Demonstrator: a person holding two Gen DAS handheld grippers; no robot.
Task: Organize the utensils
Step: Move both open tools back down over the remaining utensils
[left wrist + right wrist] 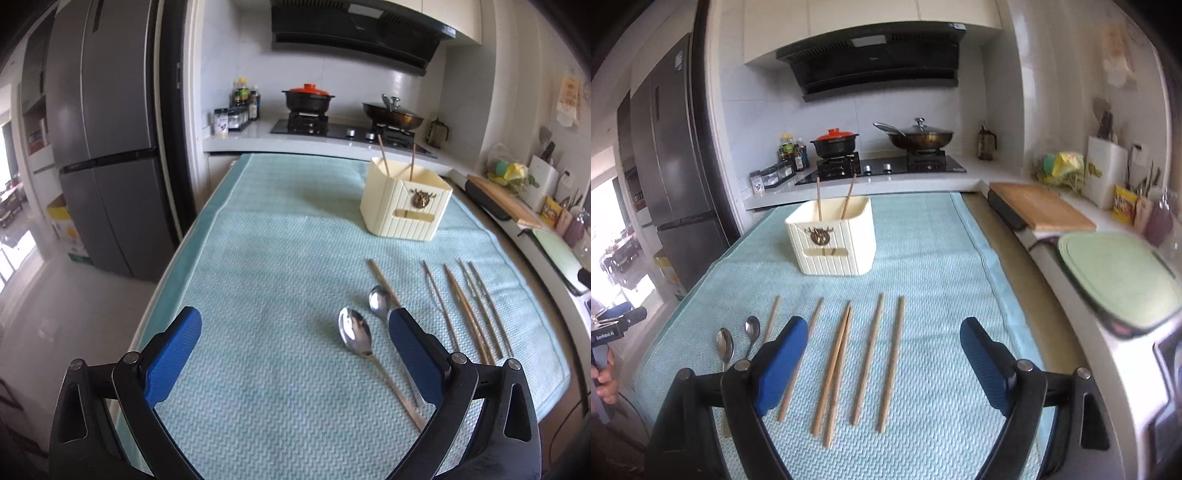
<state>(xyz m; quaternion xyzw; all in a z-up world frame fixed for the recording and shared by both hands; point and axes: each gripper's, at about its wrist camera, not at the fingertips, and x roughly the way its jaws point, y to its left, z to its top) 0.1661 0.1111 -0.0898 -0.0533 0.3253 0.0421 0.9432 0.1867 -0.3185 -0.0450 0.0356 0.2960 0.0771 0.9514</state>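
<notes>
A cream utensil holder [405,205] [833,242] stands far back on the pale blue mat [266,258] [934,266], with two wooden chopsticks [384,159] [818,199] upright in it. Nearer, two metal spoons [355,335] [725,345] lie side by side, and several wooden chopsticks [467,314] [866,358] lie in a row to their right. My left gripper [295,328] hovers open over the mat; its right finger crosses the smaller spoon [379,300]. My right gripper [884,338] is open above the chopstick row, nothing between its pads.
A grey fridge [107,147] stands left. Behind the mat is a hob with a black pot [308,99] and a lidded wok [393,112]. Right counter: wooden board [1041,208], green board [1115,277], clutter. A hand [605,384] holds the other gripper at left.
</notes>
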